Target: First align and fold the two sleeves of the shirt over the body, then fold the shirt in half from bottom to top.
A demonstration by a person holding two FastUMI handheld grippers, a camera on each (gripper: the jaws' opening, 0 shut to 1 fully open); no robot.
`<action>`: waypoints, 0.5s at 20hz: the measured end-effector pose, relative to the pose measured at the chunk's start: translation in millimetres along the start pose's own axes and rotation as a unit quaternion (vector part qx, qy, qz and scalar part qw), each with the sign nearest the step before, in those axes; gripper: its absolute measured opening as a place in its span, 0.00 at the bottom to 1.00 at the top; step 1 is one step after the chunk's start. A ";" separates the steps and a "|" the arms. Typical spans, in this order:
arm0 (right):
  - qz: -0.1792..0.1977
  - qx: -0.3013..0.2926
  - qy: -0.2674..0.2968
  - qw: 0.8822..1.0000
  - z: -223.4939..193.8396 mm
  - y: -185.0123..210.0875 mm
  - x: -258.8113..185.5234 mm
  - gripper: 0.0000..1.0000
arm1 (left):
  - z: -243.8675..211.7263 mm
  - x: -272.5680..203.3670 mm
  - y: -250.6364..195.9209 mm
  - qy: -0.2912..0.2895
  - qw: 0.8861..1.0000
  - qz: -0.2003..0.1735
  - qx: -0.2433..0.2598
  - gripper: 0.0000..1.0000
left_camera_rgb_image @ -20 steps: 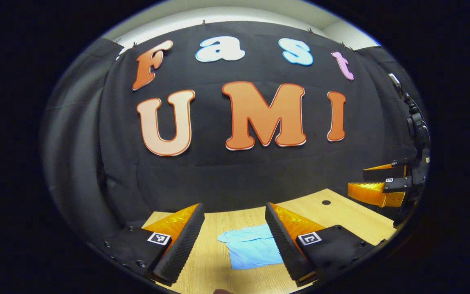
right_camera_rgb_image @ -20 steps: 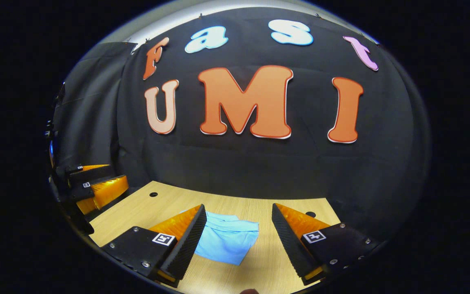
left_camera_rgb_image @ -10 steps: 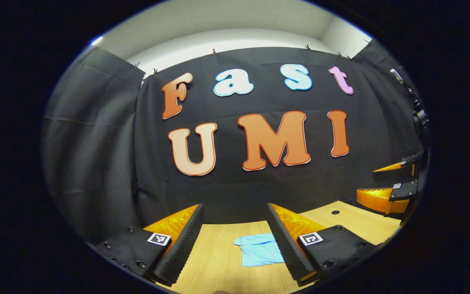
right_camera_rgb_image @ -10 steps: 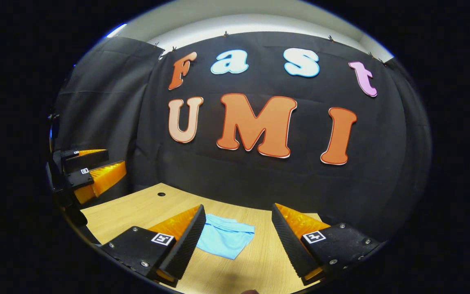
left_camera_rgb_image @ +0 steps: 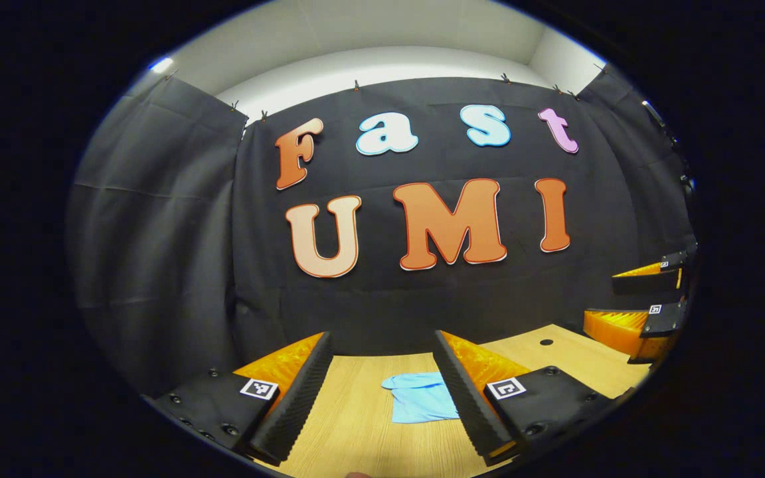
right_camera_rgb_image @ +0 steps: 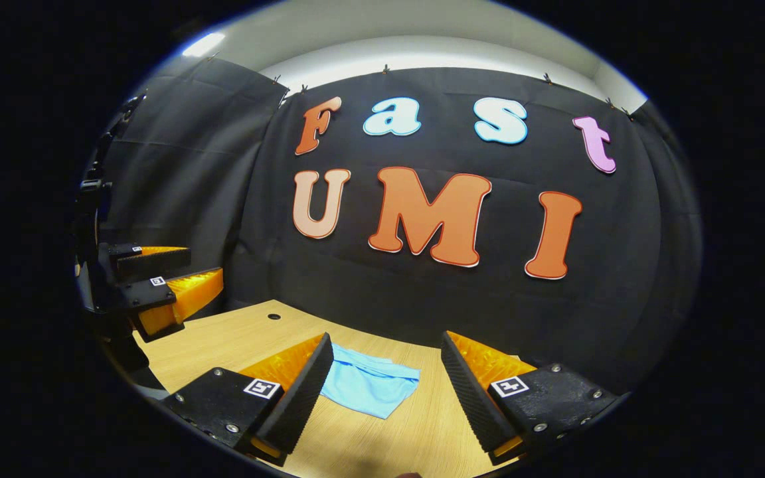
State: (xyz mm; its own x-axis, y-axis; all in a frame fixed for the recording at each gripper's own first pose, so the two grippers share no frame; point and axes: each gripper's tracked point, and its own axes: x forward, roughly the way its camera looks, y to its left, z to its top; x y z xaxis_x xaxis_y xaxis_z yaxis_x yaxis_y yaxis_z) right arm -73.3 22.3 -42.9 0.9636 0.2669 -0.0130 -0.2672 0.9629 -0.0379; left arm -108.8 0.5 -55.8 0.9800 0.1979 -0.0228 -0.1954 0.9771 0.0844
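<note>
Shirt (left_camera_rgb_image: 420,405) lies flat on the table (left_camera_rgb_image: 356,425) as a compact light-blue rectangle, toward the far edge near the booth wall. In left gripper view it sits between the fingers, closer to the right one; in right gripper view (right_camera_rgb_image: 369,388) it's just past the left finger's tip. No loose sleeves visible, and the near edge looks like a clean fold, so judging from shape alone, sleeve folds and the bottom-to-top fold appear done. Can't confirm layers from here; too small.

Left gripper (left_camera_rgb_image: 379,388): jaws wide apart, holding nothing, raised above the table and well short of the shirt. Right gripper (right_camera_rgb_image: 382,388): same, wide open, empty, off the cloth. Each also shows at the other view's side edge, open too.

Step in hand looks like retreat/finish, or at most a check. To do it well:
- Keep both grippers high and clear so no fingertip drags the top layer and undoes the fold.
- Pull straight away from the shirt, no sideways sweep over it.
- If a tidy-up is needed, e.g. the collar end looks slightly rumpled in left gripper view, come down vertically, press lightly w/ jaws open, don't pinch one layer only.
- Thin fabric will likely slide on smooth wood, so any push near the corner could skew the stack.
</note>
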 end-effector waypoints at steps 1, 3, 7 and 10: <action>0.001 0.004 -0.001 1.000 1.7 2.6 -1.7 0.99 | 2.1 1.3 -1.5 -0.004 1.000 -0.003 0.000 0.98; 0.005 0.015 -0.003 1.000 2.5 7.0 2.4 0.99 | 8.6 3.4 0.6 -0.015 1.000 -0.007 0.003 0.98; -0.005 0.020 0.002 1.000 5.3 18.1 28.1 0.99 | 6.9 17.6 8.4 -0.023 0.999 -0.024 0.018 0.98; -0.017 0.029 -0.001 0.999 11.6 27.6 43.3 0.99 | 9.6 35.3 18.0 -0.029 0.999 -0.035 0.017 0.98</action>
State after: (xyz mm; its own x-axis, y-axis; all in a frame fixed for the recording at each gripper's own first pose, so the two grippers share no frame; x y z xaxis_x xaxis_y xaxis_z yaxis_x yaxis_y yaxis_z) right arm -39.0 60.9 -32.8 0.9722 0.2340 -0.0104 -0.2338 0.9721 0.0202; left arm -77.4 24.4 -45.5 0.9920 0.1232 0.0269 -0.1255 0.9851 0.1179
